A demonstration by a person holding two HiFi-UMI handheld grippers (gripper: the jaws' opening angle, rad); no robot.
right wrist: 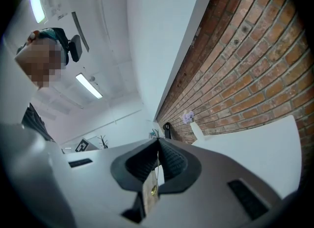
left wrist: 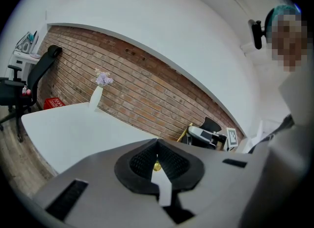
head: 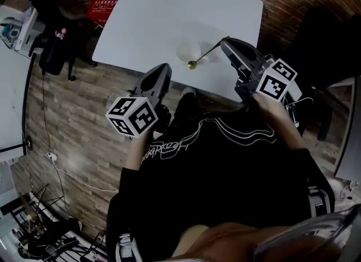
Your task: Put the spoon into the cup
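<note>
A pale translucent cup [head: 187, 51] stands on the white table [head: 158, 18], near its front edge. My right gripper [head: 227, 42] is shut on the handle end of a thin gold spoon [head: 210, 51]. The spoon slants down to the left, and its bowl [head: 192, 64] hangs at the cup's near rim, outside it. In the right gripper view the handle [right wrist: 158, 160] runs between the closed pads. My left gripper [head: 163, 70] is shut with nothing in it, at the table's front edge left of the cup. Its own view shows the spoon's gold bowl [left wrist: 157, 165] beyond its jaws.
A white vase with lilac flowers [left wrist: 97, 94] stands at the table's far edge by the brick wall [left wrist: 147, 94]. A red crate [head: 104, 8] and a black office chair [head: 53, 35] stand left of the table. Wood-plank floor [head: 73, 136] lies below.
</note>
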